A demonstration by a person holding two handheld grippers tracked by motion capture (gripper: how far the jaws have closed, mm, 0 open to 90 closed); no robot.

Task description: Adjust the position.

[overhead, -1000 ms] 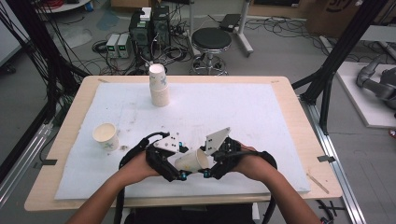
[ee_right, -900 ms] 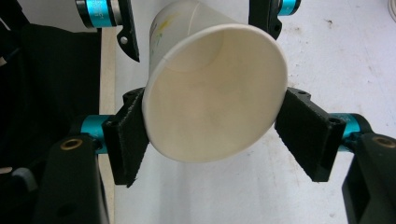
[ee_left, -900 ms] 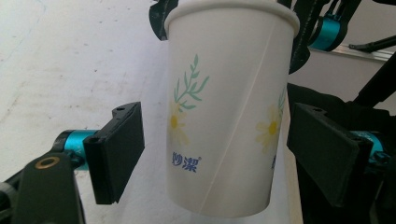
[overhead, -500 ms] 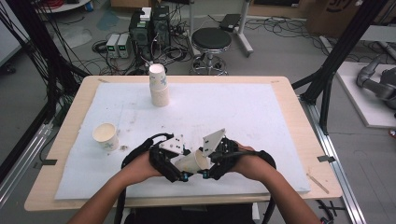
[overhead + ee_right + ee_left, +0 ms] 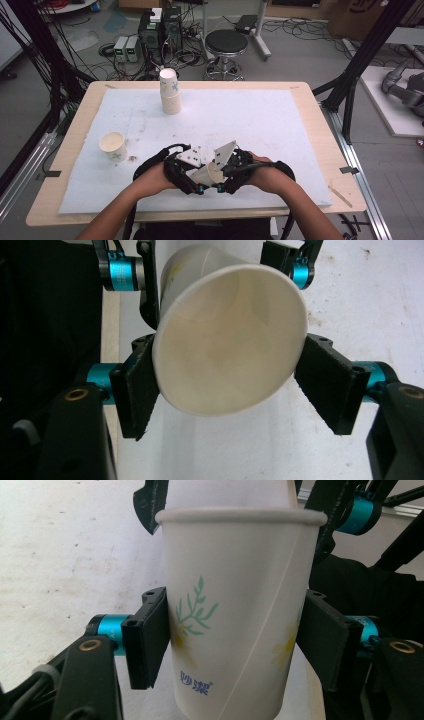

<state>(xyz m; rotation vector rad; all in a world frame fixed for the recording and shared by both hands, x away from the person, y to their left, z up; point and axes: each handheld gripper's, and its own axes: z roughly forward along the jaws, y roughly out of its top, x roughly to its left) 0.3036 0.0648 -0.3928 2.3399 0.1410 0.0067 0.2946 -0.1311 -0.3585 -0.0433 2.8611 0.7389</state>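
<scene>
While both claws meet near the table's (image 5: 300, 95) front edge, the left gripper (image 5: 192, 177) pinches a smooth tapered paper cup (image 5: 235, 620), leaf print outside. The right gripper (image 5: 225, 385) brackets its rolled rim, one jaw touching, the other slightly clear. Bare white foam stretches beyond.

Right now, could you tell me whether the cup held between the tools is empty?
Empty: the right gripper view looks into the cup's open mouth and shows bare pale inside.
</scene>
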